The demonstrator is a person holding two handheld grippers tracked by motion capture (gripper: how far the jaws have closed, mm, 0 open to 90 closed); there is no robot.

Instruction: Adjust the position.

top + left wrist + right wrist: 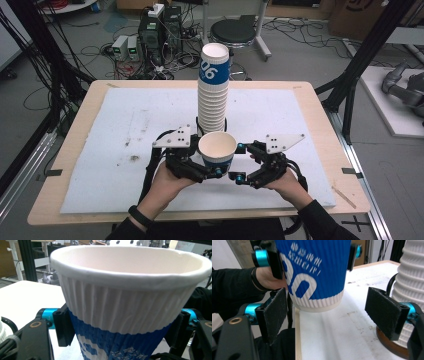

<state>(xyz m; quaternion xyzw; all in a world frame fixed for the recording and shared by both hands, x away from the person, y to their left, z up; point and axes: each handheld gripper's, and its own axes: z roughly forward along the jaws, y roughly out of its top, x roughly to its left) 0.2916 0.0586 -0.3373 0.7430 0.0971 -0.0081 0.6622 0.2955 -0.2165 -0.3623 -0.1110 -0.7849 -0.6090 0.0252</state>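
Left gripper (202, 162): we see it clamped on the cup (217, 150), jaws on the blue band.
Right gripper (243, 162): jaws apart, just right of the cup, gripping nothing.
Cup: frame centre, held off the mat (100, 150), before the stack (213, 90).
Handling: we judge it light, ribbed and easily crushed; hold mid-wall, gently.
Surface: white mat, scuffed, on a wooden table (320, 115).
Room: cables, stool, grey floor at top.

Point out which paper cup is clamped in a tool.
The single blue-and-white ribbed paper cup nearest the person, clamped by the left tool; the others sit nested in the tall stack behind it.
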